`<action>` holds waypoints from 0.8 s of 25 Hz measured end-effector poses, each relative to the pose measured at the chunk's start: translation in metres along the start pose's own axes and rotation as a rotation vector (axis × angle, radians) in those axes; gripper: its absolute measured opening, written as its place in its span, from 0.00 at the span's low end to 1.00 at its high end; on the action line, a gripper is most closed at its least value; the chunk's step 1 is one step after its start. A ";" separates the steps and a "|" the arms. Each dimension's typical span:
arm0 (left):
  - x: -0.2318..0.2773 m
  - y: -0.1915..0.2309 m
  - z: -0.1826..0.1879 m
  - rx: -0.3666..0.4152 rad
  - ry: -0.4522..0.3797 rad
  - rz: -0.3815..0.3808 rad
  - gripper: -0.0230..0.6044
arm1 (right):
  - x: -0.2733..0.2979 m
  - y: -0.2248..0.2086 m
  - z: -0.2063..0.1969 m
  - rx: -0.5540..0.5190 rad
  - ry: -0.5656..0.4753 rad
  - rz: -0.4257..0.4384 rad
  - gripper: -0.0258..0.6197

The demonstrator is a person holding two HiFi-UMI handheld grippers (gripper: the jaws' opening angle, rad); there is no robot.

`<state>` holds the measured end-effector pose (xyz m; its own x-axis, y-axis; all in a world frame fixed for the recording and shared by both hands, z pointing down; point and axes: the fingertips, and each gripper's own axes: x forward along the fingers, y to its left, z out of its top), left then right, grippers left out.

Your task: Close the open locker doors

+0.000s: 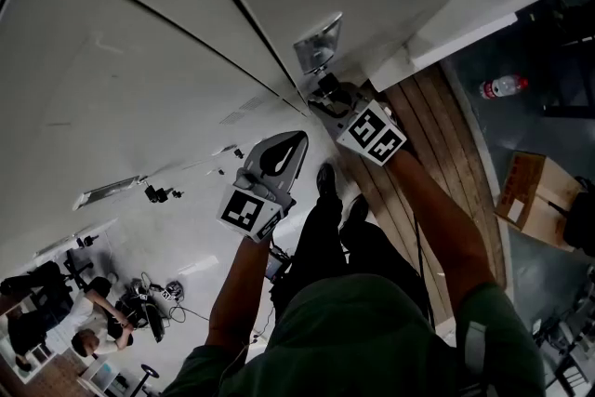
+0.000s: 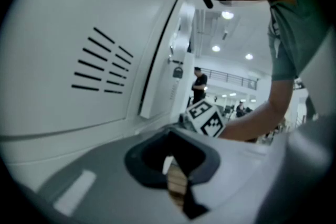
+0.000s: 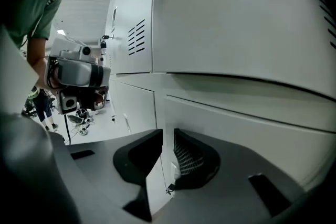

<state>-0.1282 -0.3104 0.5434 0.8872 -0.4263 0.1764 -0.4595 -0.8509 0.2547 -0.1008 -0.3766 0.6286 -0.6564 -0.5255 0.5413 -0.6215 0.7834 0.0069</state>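
Observation:
White metal lockers (image 1: 139, 60) fill the left and top of the head view. A dark seam (image 1: 242, 23) runs between two door panels, with a metal latch plate (image 1: 319, 40) at its end. My right gripper (image 1: 323, 94) is just below that plate, at the locker edge, jaws close together with nothing in them. My left gripper (image 1: 299, 140) hovers lower, off the locker face, also pinched together and empty. In the left gripper view (image 2: 170, 162) a vented door (image 2: 79, 60), a door edge (image 2: 156, 76) standing slightly out and a padlock (image 2: 177, 72) show. The right gripper view (image 3: 167, 136) faces a big door panel (image 3: 236, 18).
A strip of wooden flooring (image 1: 432, 153) runs under my feet. A plastic bottle (image 1: 502, 86) and a cardboard box (image 1: 535, 195) lie on the dark floor at right. People and gear on the floor (image 1: 84, 321) are at lower left. A person (image 2: 199, 84) stands far off.

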 end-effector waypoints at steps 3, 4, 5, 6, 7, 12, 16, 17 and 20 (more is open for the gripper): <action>0.001 -0.001 0.007 0.009 -0.008 -0.012 0.04 | 0.002 -0.007 0.005 0.005 0.001 -0.023 0.14; 0.002 -0.002 0.010 0.014 -0.010 -0.017 0.04 | 0.003 -0.009 0.006 0.006 0.003 -0.030 0.13; 0.003 -0.003 0.014 0.019 -0.014 -0.020 0.04 | 0.003 -0.010 0.007 0.008 0.005 -0.035 0.11; 0.004 -0.004 0.017 0.023 -0.016 -0.024 0.04 | 0.002 -0.011 0.007 0.013 0.008 -0.039 0.11; 0.004 -0.006 0.021 0.028 -0.017 -0.027 0.04 | 0.002 -0.010 0.007 0.020 0.011 -0.042 0.11; 0.005 -0.024 0.042 0.059 -0.033 -0.064 0.04 | -0.015 -0.001 0.009 0.047 0.017 -0.049 0.11; 0.002 -0.039 0.065 0.086 -0.048 -0.081 0.04 | -0.043 0.011 0.016 0.036 0.005 -0.055 0.11; 0.000 -0.043 0.069 0.098 -0.051 -0.083 0.04 | -0.052 0.015 0.019 0.032 -0.001 -0.056 0.11; -0.009 -0.053 0.081 0.128 -0.054 -0.081 0.04 | -0.081 0.026 0.029 0.028 -0.029 -0.070 0.11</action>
<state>-0.1088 -0.2861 0.4513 0.9238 -0.3674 0.1077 -0.3801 -0.9139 0.1424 -0.0757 -0.3232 0.5608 -0.6225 -0.5884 0.5160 -0.6779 0.7349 0.0202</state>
